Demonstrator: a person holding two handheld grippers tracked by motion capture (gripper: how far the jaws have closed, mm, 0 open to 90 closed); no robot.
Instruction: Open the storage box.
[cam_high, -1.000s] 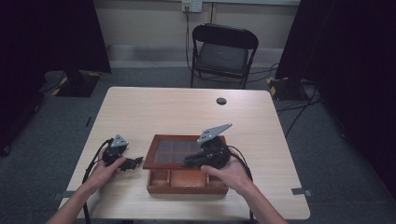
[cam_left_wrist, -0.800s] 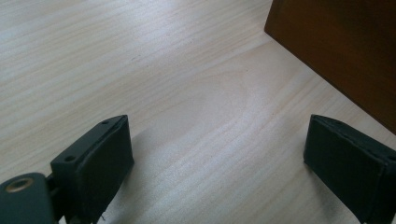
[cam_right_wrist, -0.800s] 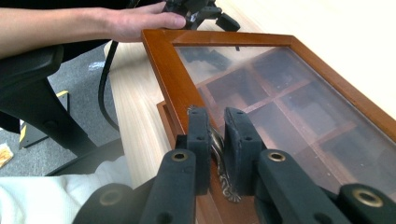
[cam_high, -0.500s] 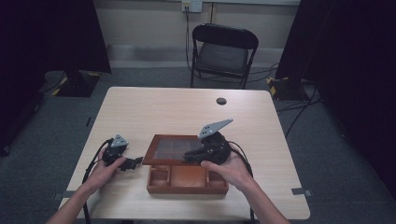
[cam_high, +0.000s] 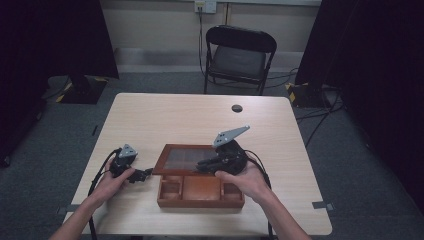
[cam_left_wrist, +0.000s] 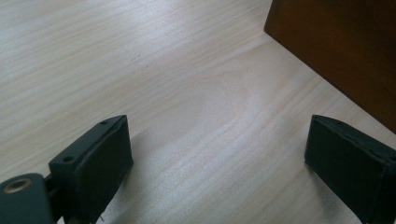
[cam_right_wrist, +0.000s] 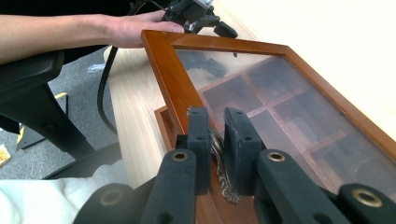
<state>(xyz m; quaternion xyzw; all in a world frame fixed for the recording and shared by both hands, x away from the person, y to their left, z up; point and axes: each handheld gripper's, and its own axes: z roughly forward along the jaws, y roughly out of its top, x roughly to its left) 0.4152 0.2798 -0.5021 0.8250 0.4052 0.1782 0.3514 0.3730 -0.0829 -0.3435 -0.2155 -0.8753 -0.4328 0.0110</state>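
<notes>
1. While the reddish-brown wooden box with small compartments (cam_high: 200, 192) sits near the person's edge of the pale wooden table (cam_high: 175, 120), its glass-paned wooden lid (cam_high: 187, 159) is raised partway, tilted up and back from the box's front.
2. Clamped tight, the right gripper (cam_right_wrist: 215, 140) has its two black jaws pinched on the small ornate brass latch (cam_right_wrist: 220, 161) at the lid's front edge; in the high view this gripper (cam_high: 207, 164) sits over the lid's near edge, with the person's right hand (cam_high: 245, 180) behind it.
3. Spread wide with nothing between the jaws, the left gripper (cam_left_wrist: 219, 161) rests low over bare tabletop just beside the box's left side, whose dark wooden wall (cam_left_wrist: 341, 51) shows at the upper right of the left gripper view. In the high view the left gripper (cam_high: 142, 174) points toward the box's left corner, held by the left hand (cam_high: 117, 180).
4. Judging from the tilt, the opening is well under way: the latch is gripped and the lid is off the box's front row of compartments, which lie exposed.
5. What seems left is to swing the lid farther back until it rests open, then let go of the latch.
6. The left gripper looks placed to steady the box, though it is not yet touching it, as far as I can tell.
</notes>
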